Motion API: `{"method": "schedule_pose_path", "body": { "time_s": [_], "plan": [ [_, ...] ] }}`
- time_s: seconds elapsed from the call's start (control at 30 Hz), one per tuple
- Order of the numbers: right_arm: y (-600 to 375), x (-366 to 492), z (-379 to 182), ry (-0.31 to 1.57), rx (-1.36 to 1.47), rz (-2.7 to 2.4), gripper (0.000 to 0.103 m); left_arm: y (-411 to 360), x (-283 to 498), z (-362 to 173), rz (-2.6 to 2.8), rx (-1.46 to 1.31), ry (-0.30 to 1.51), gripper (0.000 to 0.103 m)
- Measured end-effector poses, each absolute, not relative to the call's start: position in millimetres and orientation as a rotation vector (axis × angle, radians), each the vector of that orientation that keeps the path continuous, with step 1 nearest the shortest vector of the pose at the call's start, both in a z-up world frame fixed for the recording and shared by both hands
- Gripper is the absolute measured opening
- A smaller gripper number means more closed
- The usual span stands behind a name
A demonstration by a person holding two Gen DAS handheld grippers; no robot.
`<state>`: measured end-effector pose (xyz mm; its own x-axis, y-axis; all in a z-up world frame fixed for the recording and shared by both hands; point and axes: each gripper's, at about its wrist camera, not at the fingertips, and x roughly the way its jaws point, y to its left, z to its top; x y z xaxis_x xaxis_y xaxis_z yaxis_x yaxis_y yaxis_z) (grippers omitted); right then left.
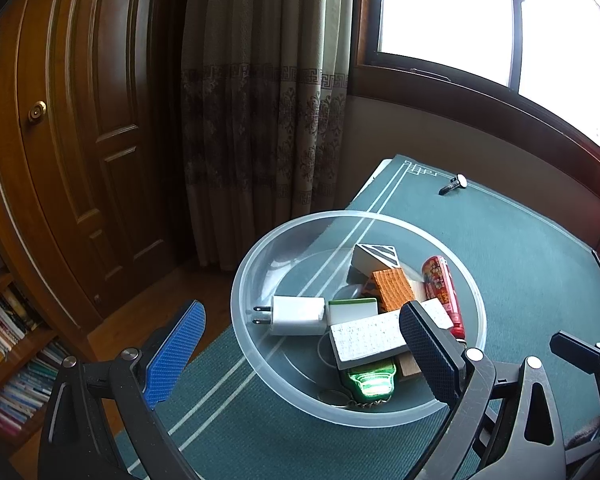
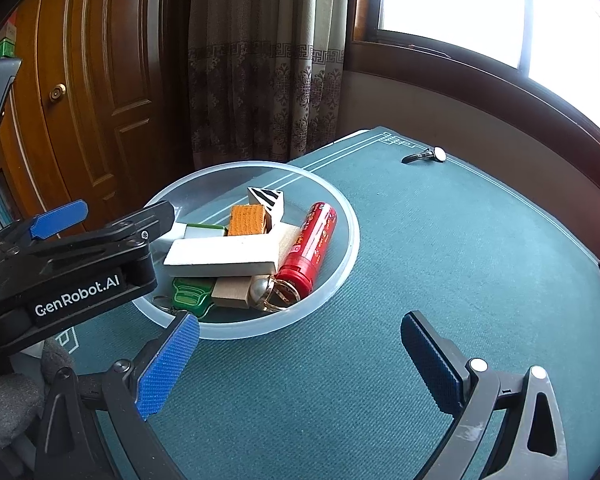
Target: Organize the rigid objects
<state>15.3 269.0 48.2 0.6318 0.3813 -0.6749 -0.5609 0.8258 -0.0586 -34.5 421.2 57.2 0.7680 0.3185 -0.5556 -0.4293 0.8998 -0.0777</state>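
Both tongs are spread and hold nothing: the left gripper hangs over the clear bowl, the right gripper at the bowl's 5 o'clock. Blocks, a white charger and a red tube fill it; a watch lies well apart at 1 o'clock.

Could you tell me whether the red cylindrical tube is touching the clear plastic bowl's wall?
Touching. In the right wrist view the red cylindrical tube lies tilted inside the clear plastic bowl, its lower end against the bowl's sloping inner surface.
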Motion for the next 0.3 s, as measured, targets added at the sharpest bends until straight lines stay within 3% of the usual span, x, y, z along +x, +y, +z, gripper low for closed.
{"method": "schedule_pose_path", "body": {
  "time_s": [0.3],
  "plan": [
    [266.9,19.2,46.6,0.728,-0.27,0.541,0.103,417.8,-35.6,52.6,0.401,-0.201,0.57,0.098]
  ]
}}
